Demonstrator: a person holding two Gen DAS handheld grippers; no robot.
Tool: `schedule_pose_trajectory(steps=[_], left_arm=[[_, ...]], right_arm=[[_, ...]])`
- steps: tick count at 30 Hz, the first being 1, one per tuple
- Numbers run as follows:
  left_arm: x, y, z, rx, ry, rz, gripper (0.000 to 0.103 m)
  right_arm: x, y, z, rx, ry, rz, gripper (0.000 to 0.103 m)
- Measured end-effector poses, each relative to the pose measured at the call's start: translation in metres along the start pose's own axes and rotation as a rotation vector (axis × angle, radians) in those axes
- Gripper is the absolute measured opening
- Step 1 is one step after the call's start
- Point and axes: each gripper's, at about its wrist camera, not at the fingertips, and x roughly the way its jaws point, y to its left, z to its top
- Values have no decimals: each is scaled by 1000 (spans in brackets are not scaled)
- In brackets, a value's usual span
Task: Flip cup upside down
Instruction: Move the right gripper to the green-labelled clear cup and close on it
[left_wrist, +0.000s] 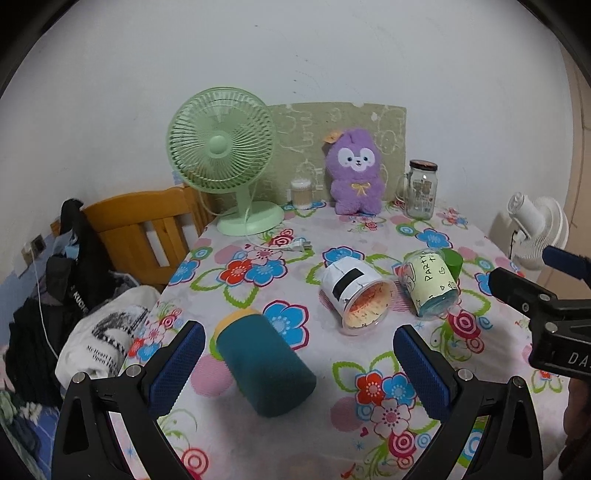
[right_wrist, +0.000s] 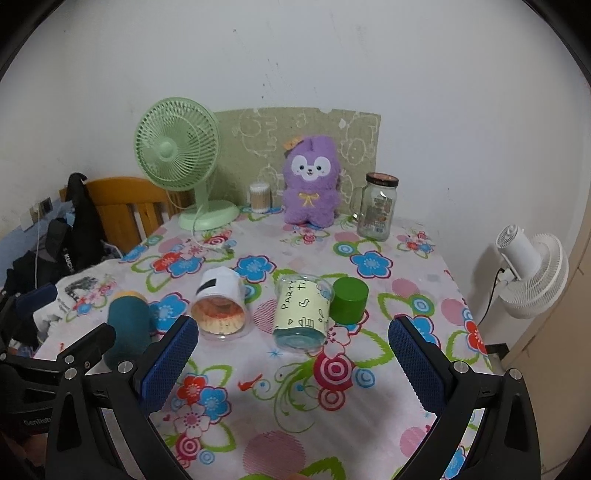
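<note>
Ahead of the left gripper (left_wrist: 299, 354), a teal cylindrical cup (left_wrist: 264, 363) lies on its side between the wide-open, empty jaws. Beyond to its right lie a white paper-wrapped cup (left_wrist: 354, 299) and a pale green "Party" cup (left_wrist: 430, 286). The right gripper (right_wrist: 293, 354) gapes empty before these; the flowered tablecloth (right_wrist: 295, 417) lies bare between its fingers.

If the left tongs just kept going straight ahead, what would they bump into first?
Most likely the teal cup lying on its side on the floral tablecloth: it sits between the open left tongs, just ahead. Depth is hard to judge.
</note>
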Motion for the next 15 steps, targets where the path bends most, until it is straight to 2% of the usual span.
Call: schedule_pose_trajectory(steps=[9, 15], left_arm=[[33, -19, 10, 138, 52, -28, 103], [53, -33, 11, 245, 72, -38, 103]], right_arm=[[50, -11, 0, -10, 103, -24, 103], [76, -9, 3, -21, 150, -6, 103]])
